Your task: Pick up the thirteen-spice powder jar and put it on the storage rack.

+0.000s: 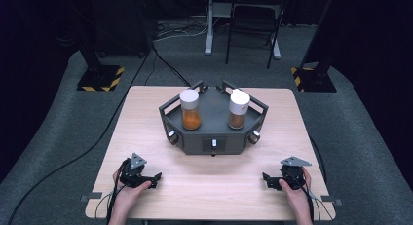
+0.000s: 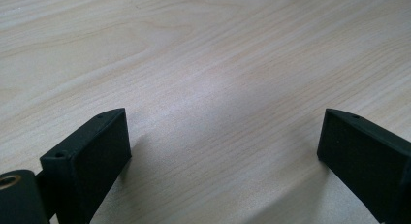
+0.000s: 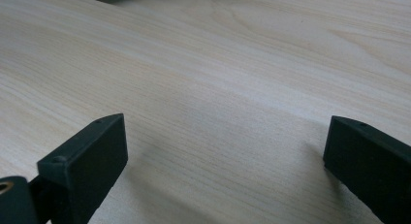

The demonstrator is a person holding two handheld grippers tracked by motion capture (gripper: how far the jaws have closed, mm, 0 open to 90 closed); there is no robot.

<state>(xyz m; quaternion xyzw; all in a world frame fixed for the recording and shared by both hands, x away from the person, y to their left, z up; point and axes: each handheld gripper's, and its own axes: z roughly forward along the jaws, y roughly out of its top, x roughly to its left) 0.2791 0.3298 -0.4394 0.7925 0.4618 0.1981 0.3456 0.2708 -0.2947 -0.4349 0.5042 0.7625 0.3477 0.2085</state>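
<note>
A dark grey hexagonal tray stands at the middle of the wooden table. On it stand two white-capped jars: one with orange powder on the left, one with brown powder on the right. My left gripper rests on the table near the front left, held by a hand, open. My right gripper rests near the front right, also open. In the left gripper view the jaws stand wide apart around the left gripper midpoint over bare wood. The right gripper looks the same in its own view.
Beyond the table lie a grey carpeted floor, two black stands with yellow-striped bases, cables, and a metal frame at the back. Bare wood lies between the tray and both grippers.
</note>
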